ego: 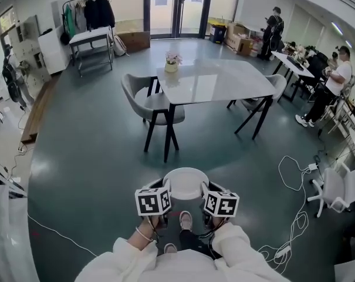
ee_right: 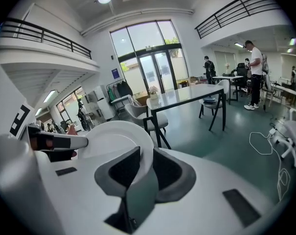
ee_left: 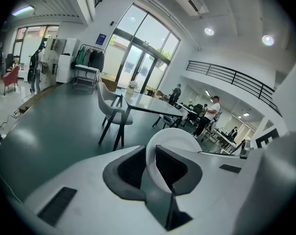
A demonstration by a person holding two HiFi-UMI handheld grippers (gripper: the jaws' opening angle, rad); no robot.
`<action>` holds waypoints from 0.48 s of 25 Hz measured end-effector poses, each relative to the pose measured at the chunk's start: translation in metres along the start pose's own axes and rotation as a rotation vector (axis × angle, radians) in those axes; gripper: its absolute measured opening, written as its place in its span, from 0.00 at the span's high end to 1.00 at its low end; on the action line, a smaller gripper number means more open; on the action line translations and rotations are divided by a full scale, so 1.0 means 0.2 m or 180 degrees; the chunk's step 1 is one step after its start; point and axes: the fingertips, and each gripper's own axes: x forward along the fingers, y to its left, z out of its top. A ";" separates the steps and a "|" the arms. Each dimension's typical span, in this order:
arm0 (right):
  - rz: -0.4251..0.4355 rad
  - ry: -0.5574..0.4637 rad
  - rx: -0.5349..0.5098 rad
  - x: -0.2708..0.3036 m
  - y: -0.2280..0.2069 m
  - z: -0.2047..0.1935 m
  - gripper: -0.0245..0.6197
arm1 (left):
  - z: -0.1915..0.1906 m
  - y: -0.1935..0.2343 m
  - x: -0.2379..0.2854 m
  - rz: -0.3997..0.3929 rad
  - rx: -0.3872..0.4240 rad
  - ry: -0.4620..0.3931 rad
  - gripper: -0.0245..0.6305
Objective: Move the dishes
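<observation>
Holding white plate (ego: 186, 183) off the floor (ego: 89, 157), between both grippers | left gripper (ee_left: 150, 155): fingers clamped on plate's left rim | right gripper (ee_right: 142, 163): fingers clamped on plate's right rim | worktop (ego: 224, 82) with flower pot (ego: 172, 64) well ahead of fingers | chair (ego: 146, 103) beside worktop

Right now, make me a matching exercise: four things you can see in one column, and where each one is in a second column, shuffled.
Column one
1. white plate
2. flower pot
3. grey chair
4. clothes rack

Column two
A. by the far wall, left of the glass doors
B. clamped at its rim by the left tongs and right tongs
C. on the far left corner of the white table
D. on the floor at the white table's left side

Pairs: 1-B, 2-C, 3-D, 4-A
</observation>
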 end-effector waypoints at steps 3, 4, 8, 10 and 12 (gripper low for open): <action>0.0002 -0.0002 0.0007 0.05 -0.01 0.04 0.76 | 0.03 0.01 0.04 0.0012 0.0023 0.0010 0.86; 0.0004 -0.0011 0.0016 0.06 -0.02 0.05 0.76 | 0.05 0.01 0.05 0.0017 0.0044 0.0008 0.86; 0.0045 -0.0033 0.0051 0.13 -0.05 0.13 0.76 | 0.13 0.00 0.12 0.0038 0.0091 -0.0015 0.86; 0.0065 -0.0017 0.0058 0.18 -0.07 0.16 0.76 | 0.16 0.00 0.17 0.0058 0.0081 -0.0005 0.86; 0.0054 0.0015 0.0046 0.23 -0.10 0.20 0.76 | 0.19 0.01 0.23 0.0076 0.0064 0.0016 0.86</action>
